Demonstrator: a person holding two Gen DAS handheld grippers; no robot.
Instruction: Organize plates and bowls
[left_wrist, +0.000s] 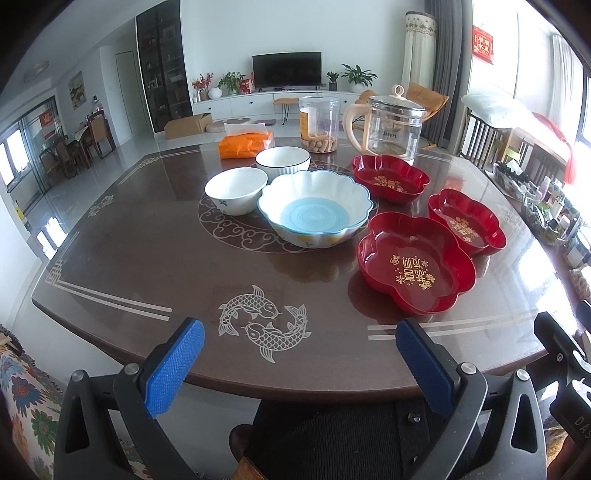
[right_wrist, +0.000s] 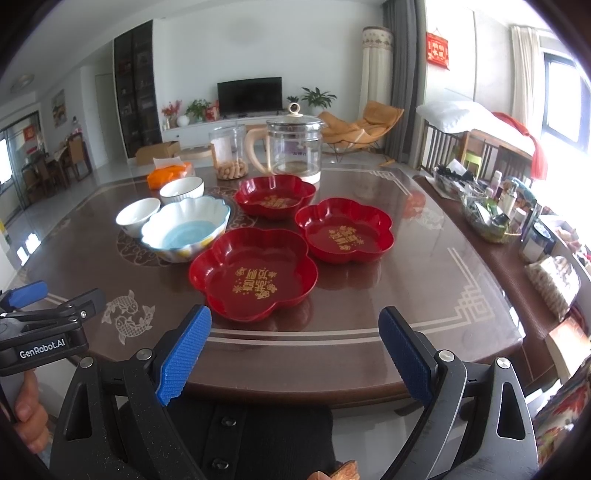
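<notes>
Three red flower-shaped plates lie on the dark table: a near one (left_wrist: 415, 265) (right_wrist: 254, 272), one to its right (left_wrist: 466, 221) (right_wrist: 344, 229) and a far one (left_wrist: 389, 178) (right_wrist: 275, 196). Left of them stand a scalloped bowl with a blue bottom (left_wrist: 314, 212) (right_wrist: 185, 228) and two small white bowls (left_wrist: 236, 189) (left_wrist: 283, 159). My left gripper (left_wrist: 300, 326) hangs open at the table's near edge, nothing between its blue pads. My right gripper (right_wrist: 294, 314) is open too, just short of the near red plate.
At the table's far side stand a glass kettle (left_wrist: 393, 127), a clear jar of snacks (left_wrist: 319, 123) and an orange tissue pack (left_wrist: 246, 143). A side shelf crowded with bottles (right_wrist: 491, 206) runs along the right. The person's hand (right_wrist: 31, 410) grips the left tool.
</notes>
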